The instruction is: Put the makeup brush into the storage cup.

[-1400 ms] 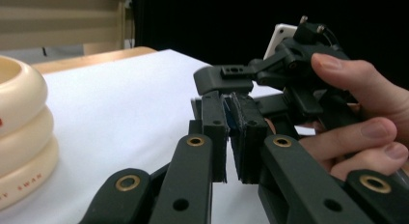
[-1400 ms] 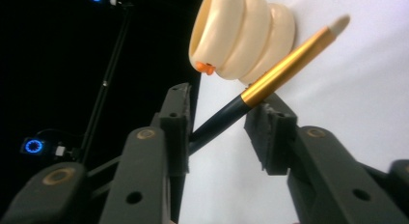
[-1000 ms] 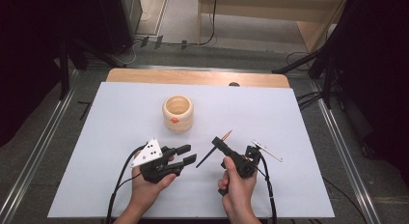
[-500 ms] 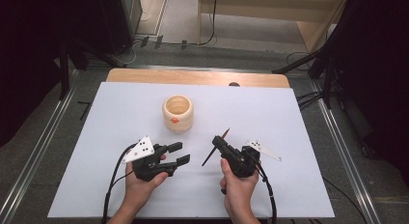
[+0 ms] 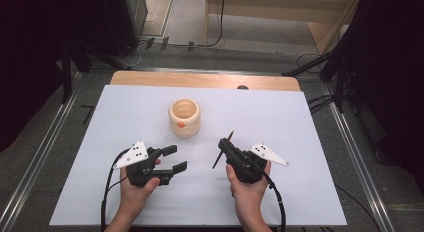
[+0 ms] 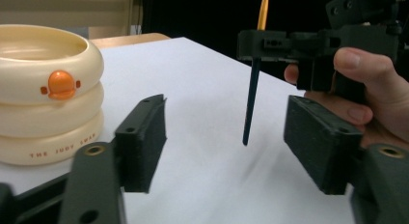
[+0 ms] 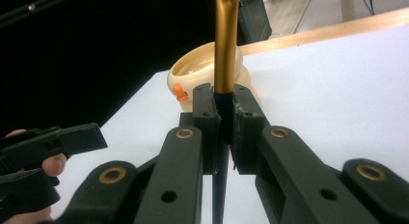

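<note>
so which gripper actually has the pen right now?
The right gripper: its jaws are shut on the pen, dark tip down. The left gripper has just been opening, with nothing between its jaws.

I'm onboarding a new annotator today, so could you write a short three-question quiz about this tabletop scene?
1. True or false: the right gripper is shut on the pen.
2. What stands behind the grippers? A) cream ribbed cup B) a glass bottle C) a metal bowl
3. Is anything between the pads of the left gripper?

Key
1. True; its jaws clamp the dark-and-gold pen.
2. A.
3. No; its jaws, just opening, stand apart with nothing between them.
</note>
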`<state>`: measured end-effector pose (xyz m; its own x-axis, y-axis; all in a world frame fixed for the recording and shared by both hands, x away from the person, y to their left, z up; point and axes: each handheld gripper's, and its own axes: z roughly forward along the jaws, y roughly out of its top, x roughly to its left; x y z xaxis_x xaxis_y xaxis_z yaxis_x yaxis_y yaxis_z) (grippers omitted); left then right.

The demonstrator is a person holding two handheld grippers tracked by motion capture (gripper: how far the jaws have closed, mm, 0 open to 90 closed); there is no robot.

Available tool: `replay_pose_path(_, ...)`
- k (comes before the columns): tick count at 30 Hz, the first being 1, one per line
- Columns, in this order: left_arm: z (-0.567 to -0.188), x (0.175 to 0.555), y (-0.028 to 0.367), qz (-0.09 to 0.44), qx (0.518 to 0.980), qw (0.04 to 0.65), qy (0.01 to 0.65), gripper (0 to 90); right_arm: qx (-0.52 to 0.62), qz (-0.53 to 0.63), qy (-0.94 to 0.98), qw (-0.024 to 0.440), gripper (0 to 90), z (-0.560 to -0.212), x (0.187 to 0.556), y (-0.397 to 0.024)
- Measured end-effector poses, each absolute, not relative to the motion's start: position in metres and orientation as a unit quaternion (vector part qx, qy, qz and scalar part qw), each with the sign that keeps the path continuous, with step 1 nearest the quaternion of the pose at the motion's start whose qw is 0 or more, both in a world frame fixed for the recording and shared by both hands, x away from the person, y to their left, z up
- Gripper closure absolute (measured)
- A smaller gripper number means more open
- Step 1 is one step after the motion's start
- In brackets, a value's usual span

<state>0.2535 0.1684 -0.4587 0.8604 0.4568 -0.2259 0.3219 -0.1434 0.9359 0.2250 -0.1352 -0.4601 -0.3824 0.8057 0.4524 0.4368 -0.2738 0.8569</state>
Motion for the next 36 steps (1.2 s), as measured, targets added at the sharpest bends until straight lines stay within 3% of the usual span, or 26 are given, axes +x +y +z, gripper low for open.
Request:
replay_pose_path(5, -0.462, 0.253, 0.180, 0.058, 0.757, 0.595, 0.264, 15.0, 0.523, 0.590, 0.597, 0.147, 83.8, -0.456, 0.230, -0.135)
replay_pose_path(9, -0.461, 0.253, 0.186, 0.065, 0.753, 0.598, 0.268, 9.4, 0.514, 0.590, 0.602, 0.161, 83.8, -0.451, 0.232, -0.135)
replay_pose_path(10, -0.461, 0.253, 0.188, 0.070, 0.753, 0.597, 0.268, 0.0, 0.509, 0.590, 0.604, 0.170, 83.8, -0.447, 0.234, -0.135)
replay_pose_path(16, -0.460, 0.255, 0.203, 0.110, 0.744, 0.589, 0.295, 0.0, 0.502, 0.590, 0.606, 0.181, 83.8, -0.438, 0.245, -0.137)
replay_pose_path(36, -0.462, 0.262, 0.224, 0.141, 0.724, 0.587, 0.335, 0.0, 0.459, 0.598, 0.620, 0.217, 83.8, -0.421, 0.279, -0.122)
